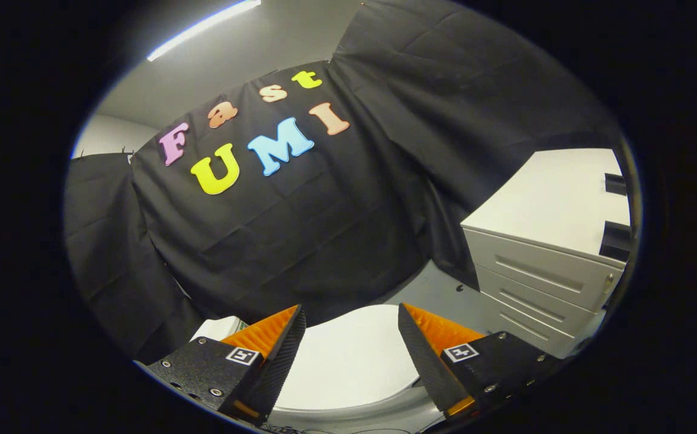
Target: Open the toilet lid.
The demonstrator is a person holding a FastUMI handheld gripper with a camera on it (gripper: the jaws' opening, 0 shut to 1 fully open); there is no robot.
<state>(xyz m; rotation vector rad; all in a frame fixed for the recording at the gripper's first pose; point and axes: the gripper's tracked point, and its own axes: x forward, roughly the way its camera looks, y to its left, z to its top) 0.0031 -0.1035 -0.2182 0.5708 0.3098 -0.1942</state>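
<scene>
A white toilet lid (351, 358) lies closed, low down between and just beyond my two fingers. Part of the white toilet body (218, 328) shows past the left finger. My gripper (351, 316) is open, the fingers spread wide apart with nothing between them, hovering above the lid. I cannot tell whether either finger touches the lid. The front of the toilet is hidden beneath the fingers.
A white drawer cabinet (541, 265) with several drawers stands to the right of the toilet. Black cloth hangs as the booth's wall behind the toilet. A strip of grey floor (438, 292) shows between toilet and cabinet.
</scene>
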